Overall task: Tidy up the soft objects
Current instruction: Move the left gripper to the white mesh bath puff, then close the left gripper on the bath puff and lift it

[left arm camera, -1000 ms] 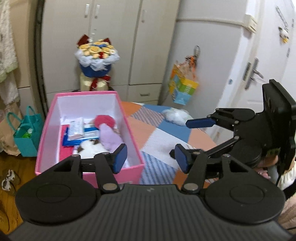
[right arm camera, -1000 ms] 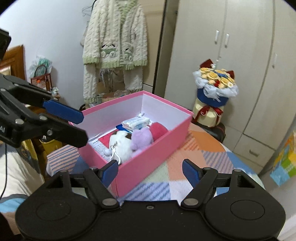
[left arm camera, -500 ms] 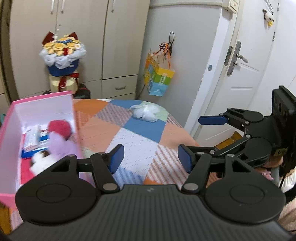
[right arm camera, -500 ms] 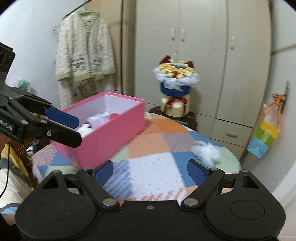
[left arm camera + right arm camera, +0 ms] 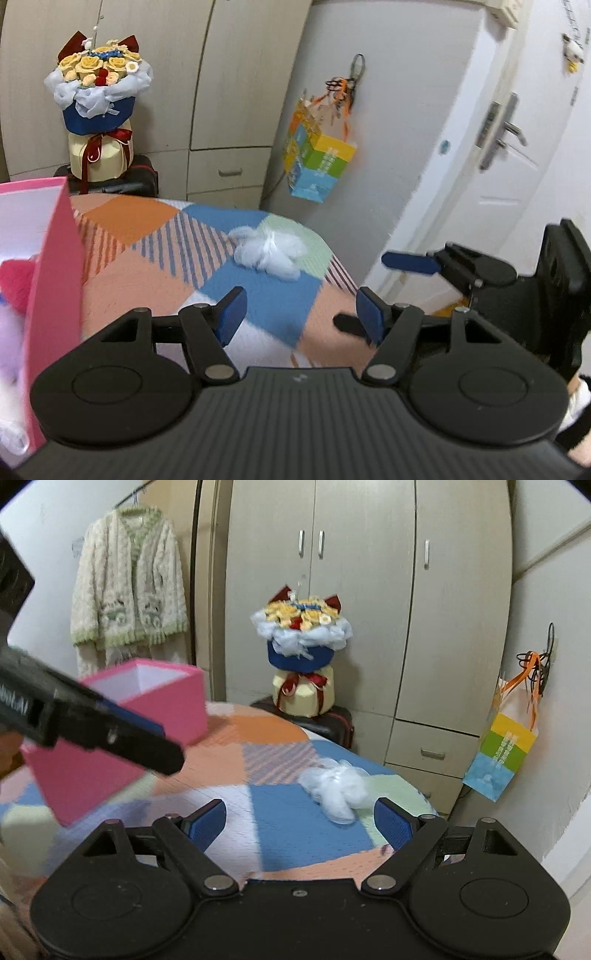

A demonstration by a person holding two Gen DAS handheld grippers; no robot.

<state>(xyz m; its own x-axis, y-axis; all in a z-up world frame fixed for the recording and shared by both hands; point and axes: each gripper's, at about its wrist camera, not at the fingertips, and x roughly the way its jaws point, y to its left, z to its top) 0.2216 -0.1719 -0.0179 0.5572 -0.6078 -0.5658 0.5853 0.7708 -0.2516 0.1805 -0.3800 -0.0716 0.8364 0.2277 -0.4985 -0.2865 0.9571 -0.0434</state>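
Observation:
A white fluffy tuft (image 5: 269,254) lies on the patchwork tablecloth (image 5: 147,266), near the table's far right edge. My left gripper (image 5: 301,314) hovers short of it, open with nothing between its pads. In the right wrist view the same tuft (image 5: 338,788) sits just beyond my right gripper (image 5: 301,821), toward its right pad; that gripper is wide open and empty. The pink box (image 5: 55,258) stands at the left, with a red plush (image 5: 16,280) and a blurred purple one inside. From the left, the left gripper's fingers (image 5: 147,747) cross in front of the pink box (image 5: 162,709).
A flower bouquet (image 5: 98,99) stands on a black case behind the table. A coloured paper bag (image 5: 317,162) hangs on the wall at right, beside a white door (image 5: 517,147). A knitted cardigan (image 5: 129,602) hangs at back left. The table ends right of the tuft.
Both views have swung right, away from the pink box and toward the white tuft, which is now closer. Both grippers' jaws stand wider than a second ago.

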